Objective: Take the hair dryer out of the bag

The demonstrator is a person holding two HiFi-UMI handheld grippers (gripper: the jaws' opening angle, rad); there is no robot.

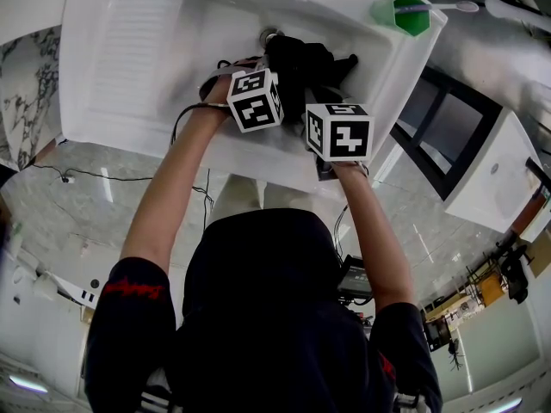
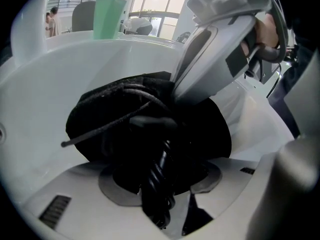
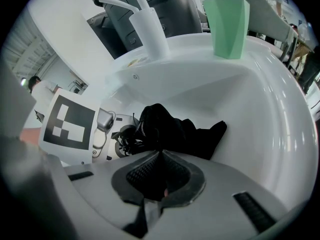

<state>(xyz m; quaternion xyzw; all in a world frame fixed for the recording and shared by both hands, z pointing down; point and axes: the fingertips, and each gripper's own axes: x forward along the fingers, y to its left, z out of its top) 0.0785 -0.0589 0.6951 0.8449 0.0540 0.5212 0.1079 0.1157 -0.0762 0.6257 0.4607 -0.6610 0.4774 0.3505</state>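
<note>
Left tongs (image 2: 161, 204) and right tongs (image 3: 161, 181) angle steeply down onto the bag (image 3: 172, 129).

A white sink (image 1: 129, 50) is seen from above, with a ribbed shelf at the left of its basin and a metal drain (image 1: 269, 34) set near the far wall. A white faucet (image 3: 146, 30) is mounted on the back rim. A green cup (image 1: 399, 14) is stood upright on the rim's far right corner. What may be a toothbrush (image 1: 443, 7) is propped in it. A marbled surface (image 1: 26, 76) is seen left of the sink, and a thin cable (image 1: 95, 177) is trailed across the grey floor (image 1: 112, 222).
</note>
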